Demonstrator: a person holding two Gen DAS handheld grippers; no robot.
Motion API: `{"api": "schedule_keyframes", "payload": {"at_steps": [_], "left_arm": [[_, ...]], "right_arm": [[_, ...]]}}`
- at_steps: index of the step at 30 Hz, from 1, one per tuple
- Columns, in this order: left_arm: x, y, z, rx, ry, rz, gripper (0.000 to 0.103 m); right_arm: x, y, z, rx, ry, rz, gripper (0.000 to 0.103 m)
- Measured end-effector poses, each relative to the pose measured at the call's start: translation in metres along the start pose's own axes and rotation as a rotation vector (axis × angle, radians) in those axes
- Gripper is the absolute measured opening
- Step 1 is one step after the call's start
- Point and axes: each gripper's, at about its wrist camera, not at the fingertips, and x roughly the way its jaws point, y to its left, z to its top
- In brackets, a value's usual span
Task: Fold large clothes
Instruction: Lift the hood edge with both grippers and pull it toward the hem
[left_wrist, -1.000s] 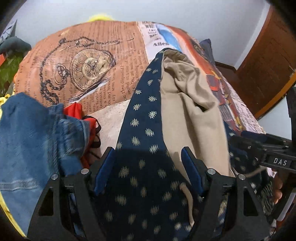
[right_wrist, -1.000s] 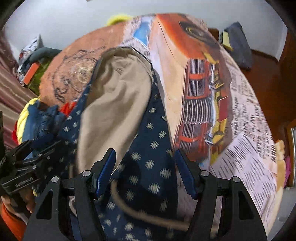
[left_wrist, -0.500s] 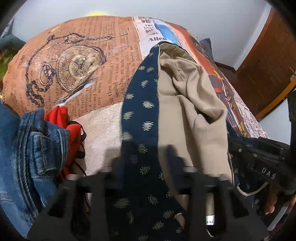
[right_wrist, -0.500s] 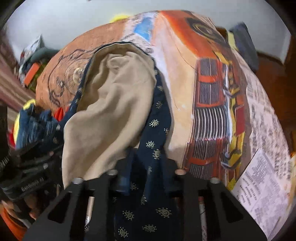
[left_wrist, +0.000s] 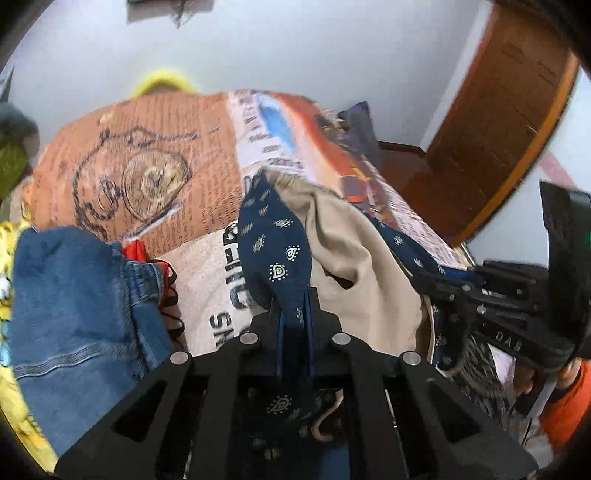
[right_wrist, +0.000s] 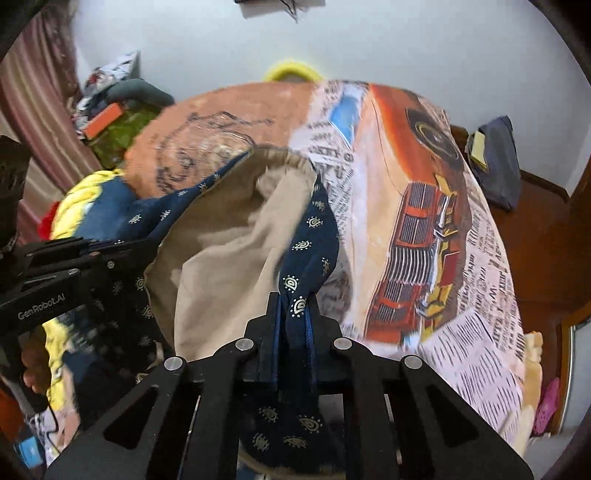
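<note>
Both the left gripper (left_wrist: 293, 306) and right gripper (right_wrist: 293, 310) clench the navy patterned garment (right_wrist: 314, 236), lifted above the printed bedspread (right_wrist: 424, 192); jeans (left_wrist: 74, 302) lie beside it, a white wall (right_wrist: 369, 37) beyond.

The navy garment (left_wrist: 275, 243) drops out of frame below both grippers; its far end is blurred.
</note>
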Motion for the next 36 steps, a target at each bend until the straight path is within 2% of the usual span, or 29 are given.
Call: {"api": "schedule_keyframes", "payload": {"at_steps": [6,11,16,22,25,28,29,30,32,36], "left_arm": [[-0.051,-0.028,-0.036,0.1,-0.014,-0.012,0.008],[-0.07,-0.04,-0.078,0.152,0.006,0.016,0.008],[-0.067,-0.036,-0.116,0.156,0.049,0.053,0.008],[-0.041,-0.022,-0.153,0.137,0.121,0.11,0.009],[-0.027,-0.011,-0.165,0.101,0.154,0.098,0.009],[-0.028,-0.007,-0.167,0.09,0.148,0.088,0.018],[-0.029,-0.007,-0.167,0.089,0.151,0.086,0.024],[-0.03,-0.007,-0.165,0.089,0.158,0.082,0.035],[-0.033,-0.008,-0.161,0.092,0.161,0.07,0.045],[-0.042,-0.011,-0.148,0.105,0.128,0.063,0.046]], "right_arm": [[-0.045,0.021,-0.031,-0.058,-0.022,0.007,0.01],[-0.059,0.033,-0.064,-0.085,-0.004,0.007,0.01],[-0.052,0.034,-0.096,-0.064,0.046,0.007,0.01],[-0.037,0.027,-0.123,0.006,0.112,0.01,0.01],[-0.025,0.023,-0.131,0.029,0.146,0.013,0.014],[-0.023,0.023,-0.134,0.036,0.146,0.003,0.015],[-0.024,0.024,-0.134,0.036,0.148,0.003,0.015],[-0.025,0.024,-0.132,0.034,0.156,0.003,0.017],[-0.028,0.025,-0.128,0.033,0.175,0.005,0.02],[-0.041,0.023,-0.118,0.043,0.136,0.029,0.027]]}}
